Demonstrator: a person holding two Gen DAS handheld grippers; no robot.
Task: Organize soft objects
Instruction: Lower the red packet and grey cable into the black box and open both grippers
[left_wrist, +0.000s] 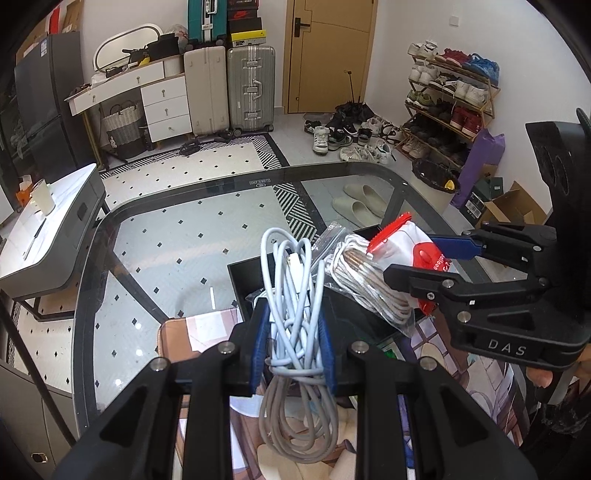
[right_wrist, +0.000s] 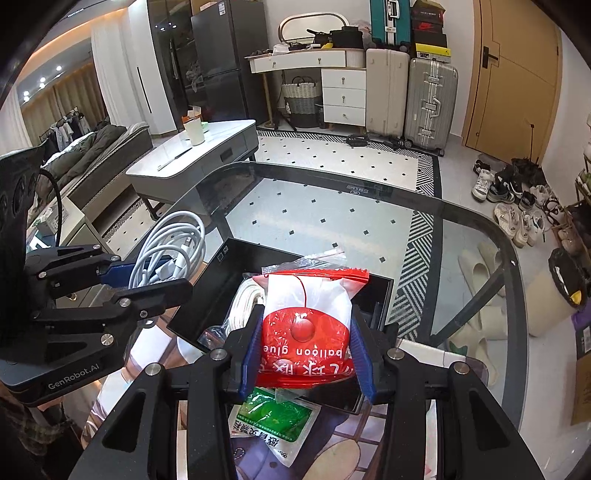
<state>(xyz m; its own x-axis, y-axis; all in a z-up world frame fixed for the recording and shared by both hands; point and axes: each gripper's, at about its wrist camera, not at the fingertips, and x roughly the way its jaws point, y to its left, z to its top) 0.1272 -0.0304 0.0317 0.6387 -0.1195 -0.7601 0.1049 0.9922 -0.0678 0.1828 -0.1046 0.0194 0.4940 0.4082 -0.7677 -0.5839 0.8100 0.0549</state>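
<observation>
My left gripper (left_wrist: 293, 332) is shut on a bundle of white cable (left_wrist: 295, 295) and holds it above the near edge of a black tray (left_wrist: 240, 273). The bundle also shows in the right wrist view (right_wrist: 170, 254). My right gripper (right_wrist: 306, 350) is shut on a red and white balloon glue packet (right_wrist: 306, 325) together with a clear bag of white cord (right_wrist: 247, 299), held over the black tray (right_wrist: 229, 254). In the left wrist view the packet (left_wrist: 410, 247) and the bagged cord (left_wrist: 369, 288) hang from the right gripper (left_wrist: 417, 258).
A green packet (right_wrist: 273, 421) lies on a printed mat (right_wrist: 332, 450) below the right gripper. The glass table (left_wrist: 166, 240) carries the tray and the mat. A grey side table (right_wrist: 199, 155) stands beyond. Shoes and slippers lie on the floor.
</observation>
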